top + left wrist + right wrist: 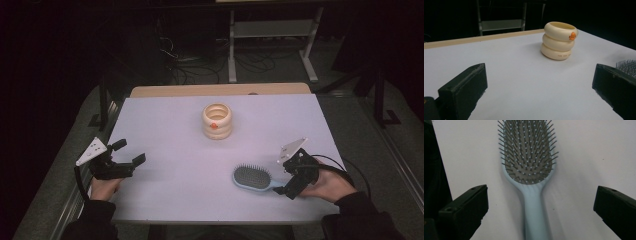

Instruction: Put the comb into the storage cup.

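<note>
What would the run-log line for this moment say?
right gripper: open, fingers astride hairbrush handle, no contact | hairbrush: flat on table, bristles up | left gripper: open, empty | cream ringed cup: upright, untouched

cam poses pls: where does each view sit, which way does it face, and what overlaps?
High view: above the person's side, facing forward and down on the table; both hands, left gripper, right gripper.
Left gripper view: low, level across the table at the ringed holder; own open jaws.
Right gripper view: looks down on the hairbrush; own open jaws straddle its handle.
Shared: hairbrush in all three; holder in high and left.
</note>
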Demonstrator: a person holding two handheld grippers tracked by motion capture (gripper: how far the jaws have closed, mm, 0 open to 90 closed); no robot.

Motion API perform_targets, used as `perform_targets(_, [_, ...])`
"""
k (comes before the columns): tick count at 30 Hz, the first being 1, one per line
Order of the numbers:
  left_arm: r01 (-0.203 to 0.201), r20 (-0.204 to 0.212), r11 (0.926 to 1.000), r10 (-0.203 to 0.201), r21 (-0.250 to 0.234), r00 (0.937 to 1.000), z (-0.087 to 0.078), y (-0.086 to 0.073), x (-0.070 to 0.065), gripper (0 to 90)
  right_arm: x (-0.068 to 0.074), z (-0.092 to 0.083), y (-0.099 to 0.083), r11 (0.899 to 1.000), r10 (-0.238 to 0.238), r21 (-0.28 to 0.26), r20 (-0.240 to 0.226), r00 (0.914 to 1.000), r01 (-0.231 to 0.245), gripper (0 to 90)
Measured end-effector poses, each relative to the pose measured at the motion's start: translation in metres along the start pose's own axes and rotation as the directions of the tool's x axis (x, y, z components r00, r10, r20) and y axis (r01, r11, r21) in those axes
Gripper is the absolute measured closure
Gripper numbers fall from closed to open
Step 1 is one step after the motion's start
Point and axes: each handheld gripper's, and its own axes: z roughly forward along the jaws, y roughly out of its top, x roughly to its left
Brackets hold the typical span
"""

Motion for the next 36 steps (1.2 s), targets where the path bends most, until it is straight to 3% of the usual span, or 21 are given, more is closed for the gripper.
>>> perform_targets(4, [-0.001,0.001,1.0000,0.001,0.001,1.0000,0.000,0.000,0.000,0.0,0.000,0.005,0.000,1.000,-0.004,0.015,-0.007,1.0000,0.004,0.0])
perform_targets(17, [-0.001,0.003,1.0000,0.001,0.001,1.0000,0.000,0.000,0.000,0.0,-0.007,0.024,-0.009,0.999,0.009,0.048,-0.072,0.9974,-0.006,14.0])
perform_targets(36, [-0.003,0.004,1.0000,0.003,0.001,1.0000,0.001,0.000,0.000,0.0,-0.008,0.032,-0.014,0.997,-0.013,0.072,-0.102,0.9947,0.021,47.4])
